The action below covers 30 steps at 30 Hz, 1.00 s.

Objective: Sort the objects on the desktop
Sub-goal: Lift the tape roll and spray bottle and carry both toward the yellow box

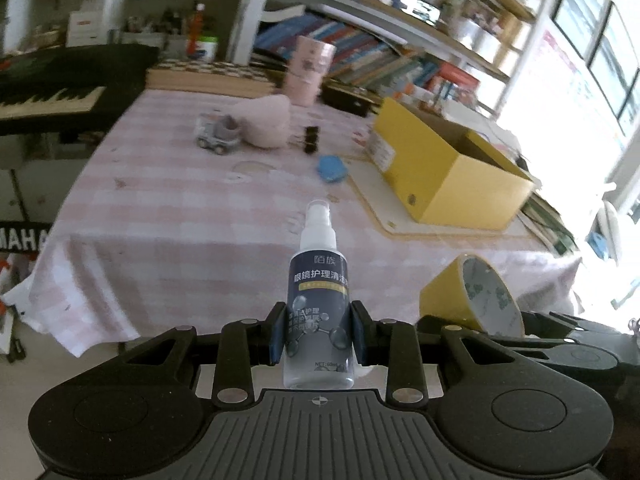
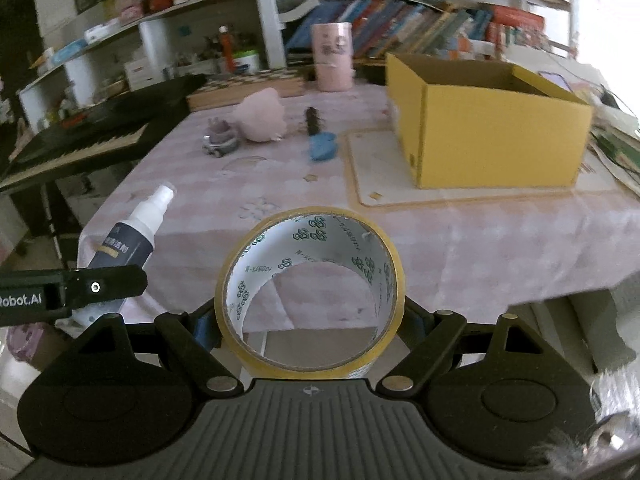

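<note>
The left tool (image 1: 318,338) is clamping a spray bottle (image 1: 320,300); the right tool (image 2: 310,322) is gripping a tape roll (image 2: 310,292), both hanging before the desk (image 2: 440,240)'s near edge.

near tablecloth (image 2: 192,184) lies bare; yellow box (image 2: 480,128) blocks the right

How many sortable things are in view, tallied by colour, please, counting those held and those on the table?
Yellow: 2, tape roll, box
Blue: 1, case
Pink: 1, plush
Dark: 2, spray bottle, binder clip
Grey: 1, toy car
Total: 7
</note>
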Motion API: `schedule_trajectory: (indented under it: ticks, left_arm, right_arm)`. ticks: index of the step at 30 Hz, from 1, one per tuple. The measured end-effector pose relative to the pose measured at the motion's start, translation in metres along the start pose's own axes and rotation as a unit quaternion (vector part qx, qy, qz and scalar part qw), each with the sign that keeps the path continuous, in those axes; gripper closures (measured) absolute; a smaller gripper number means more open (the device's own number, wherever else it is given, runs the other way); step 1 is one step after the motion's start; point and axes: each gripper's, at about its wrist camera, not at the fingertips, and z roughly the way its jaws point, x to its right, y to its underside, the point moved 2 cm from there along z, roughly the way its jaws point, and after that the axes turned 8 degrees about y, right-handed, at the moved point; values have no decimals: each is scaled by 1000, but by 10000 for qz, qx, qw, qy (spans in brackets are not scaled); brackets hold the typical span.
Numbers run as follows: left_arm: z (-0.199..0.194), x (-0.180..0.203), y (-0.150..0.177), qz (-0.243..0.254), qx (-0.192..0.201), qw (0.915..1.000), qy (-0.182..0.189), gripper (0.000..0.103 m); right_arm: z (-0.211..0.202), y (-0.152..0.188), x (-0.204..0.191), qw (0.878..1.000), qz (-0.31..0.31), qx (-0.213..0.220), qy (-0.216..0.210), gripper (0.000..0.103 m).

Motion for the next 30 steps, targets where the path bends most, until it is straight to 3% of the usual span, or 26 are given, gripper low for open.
schedule_trajectory:
  ticks: [15,30]
  left_arm:
    - [16,40,7,495,-289,9962,662,72]
    - [29,63,9,766,-447,9906,1042,72]
  right_arm:
    - [-30,22,33,9973,399,-8,613,20]
    - [-44,31,60,9919,753,-18,1027,20]
